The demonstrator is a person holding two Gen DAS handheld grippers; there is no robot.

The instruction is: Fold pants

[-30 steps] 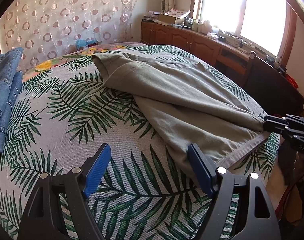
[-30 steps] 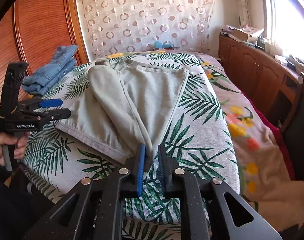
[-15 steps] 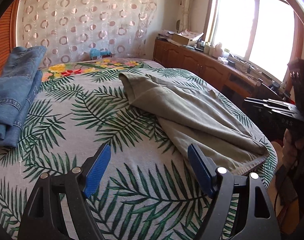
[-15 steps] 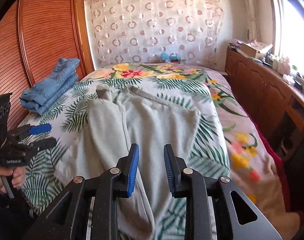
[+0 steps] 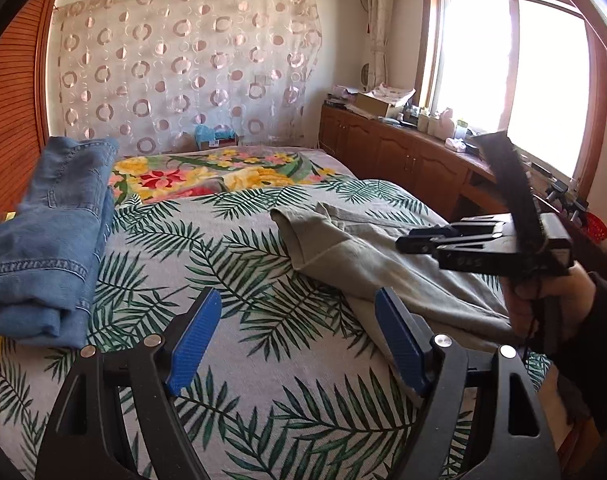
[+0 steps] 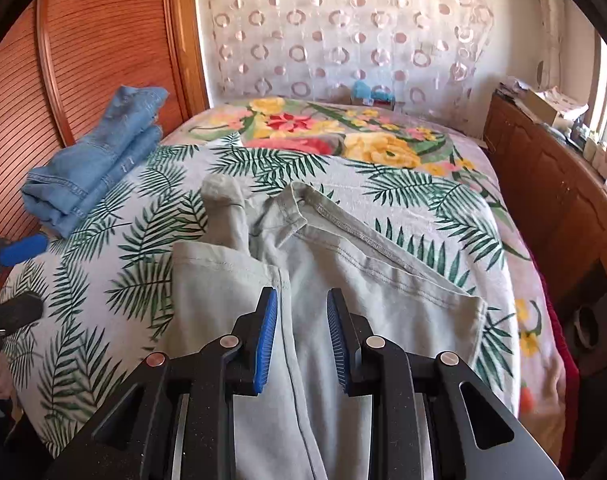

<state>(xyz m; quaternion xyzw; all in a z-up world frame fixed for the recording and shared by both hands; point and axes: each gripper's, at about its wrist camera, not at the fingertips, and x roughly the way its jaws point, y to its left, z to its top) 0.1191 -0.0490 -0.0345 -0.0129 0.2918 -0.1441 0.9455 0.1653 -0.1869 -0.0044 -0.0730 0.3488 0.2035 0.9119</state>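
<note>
Now both hand-held grippers off cloth. Left hand-held gripper (image 5: pixel 297 340): jaws wide apart, nothing between, hovering over bare bedspread, grey pants (image 5: pixel 387 264) just right of it. Right hand-held gripper (image 6: pixel 301 340): jaws parted a little, clamping nothing, fabric lying beneath, not pinched. Pants (image 6: pixel 323 280) flat on bed (image 6: pixel 103 280) ahead of it, one leg doubled over (likely first fold laid). Folded jeans (image 6: pixel 95 168) far left, probably finished pile.
</note>
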